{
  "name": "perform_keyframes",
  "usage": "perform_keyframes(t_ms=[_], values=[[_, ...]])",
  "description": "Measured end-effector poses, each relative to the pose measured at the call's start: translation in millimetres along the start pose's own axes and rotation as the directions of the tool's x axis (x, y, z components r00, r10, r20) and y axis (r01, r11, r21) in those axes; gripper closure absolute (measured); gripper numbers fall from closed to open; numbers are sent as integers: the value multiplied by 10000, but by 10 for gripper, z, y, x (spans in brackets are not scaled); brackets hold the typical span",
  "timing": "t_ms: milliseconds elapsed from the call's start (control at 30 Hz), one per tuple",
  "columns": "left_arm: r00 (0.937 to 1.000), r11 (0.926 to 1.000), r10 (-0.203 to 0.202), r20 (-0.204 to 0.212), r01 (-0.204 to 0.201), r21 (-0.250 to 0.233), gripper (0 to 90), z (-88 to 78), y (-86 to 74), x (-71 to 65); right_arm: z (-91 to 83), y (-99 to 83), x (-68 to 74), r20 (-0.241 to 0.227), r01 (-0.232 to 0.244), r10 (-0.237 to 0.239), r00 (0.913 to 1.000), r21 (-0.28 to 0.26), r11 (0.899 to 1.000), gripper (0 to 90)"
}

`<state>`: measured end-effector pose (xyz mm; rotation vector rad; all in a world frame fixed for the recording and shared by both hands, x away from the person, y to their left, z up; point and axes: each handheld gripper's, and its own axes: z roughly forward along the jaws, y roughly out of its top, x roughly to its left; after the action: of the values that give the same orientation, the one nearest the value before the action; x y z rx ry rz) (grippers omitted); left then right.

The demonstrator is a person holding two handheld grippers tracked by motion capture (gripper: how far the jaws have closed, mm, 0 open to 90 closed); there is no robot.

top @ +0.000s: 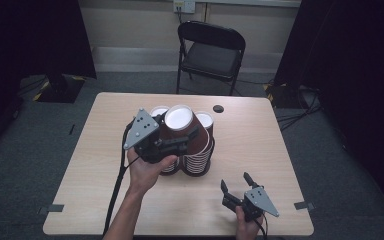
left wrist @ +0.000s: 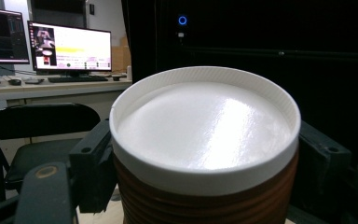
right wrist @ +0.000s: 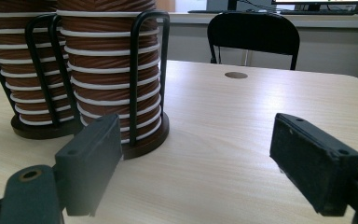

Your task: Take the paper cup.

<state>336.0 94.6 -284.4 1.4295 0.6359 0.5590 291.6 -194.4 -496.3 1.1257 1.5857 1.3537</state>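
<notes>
The left gripper (top: 180,142), jaws clamped on a ribbed brown cup (top: 182,127), could crush it, while the right gripper (top: 235,182) rests with jaws wide apart and empty.

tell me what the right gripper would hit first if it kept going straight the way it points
Probably the nearer cup stack in its wire holder, off its left jaw; the right gripper centre line itself runs over bare table.

No readable text, labels or numbers anywhere. The monitors (left wrist: 70,46) in the left gripper view show windows, but the writing is too small and blurred to read. The cup (left wrist: 205,154) and the stacked cups (right wrist: 109,74) carry only plain brown and white stripes.
</notes>
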Motion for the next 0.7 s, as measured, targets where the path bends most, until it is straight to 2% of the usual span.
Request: perform_keyframes(t_ms=[300, 333, 400, 467, 533, 700], values=[[9997, 9995, -204, 97, 202, 225, 219, -92, -126, -51, -2, -1, 1, 8, -8, 8, 10000, -14, 10000, 158], [9999, 9990, -108, -83, 112, 426, 219, -102, -174, -69, -2, 0, 2, 10, -3, 3, 10000, -8, 10000, 158], [9998, 9989, -81, -183, 90, 466, 219, -133, -217, -95, -2, -1, -1, -14, -29, 29, 10000, -6, 10000, 158], [9996, 9979, -263, -59, 266, 596, 219, -159, -254, -118, -2, -1, -2, -18, -35, 35, 10000, -23, 10000, 158], [9999, 9969, -109, -124, 118, 773, 219, -195, -297, -144, -1, 0, -1, -50, -5, 5, 10000, 23, 10000, 158], [9997, 9945, -241, -30, 243, 1023, 219, -235, -420, -141, -3, 0, 1, -36, -4, 4, 10000, 10, 10000, 158]])
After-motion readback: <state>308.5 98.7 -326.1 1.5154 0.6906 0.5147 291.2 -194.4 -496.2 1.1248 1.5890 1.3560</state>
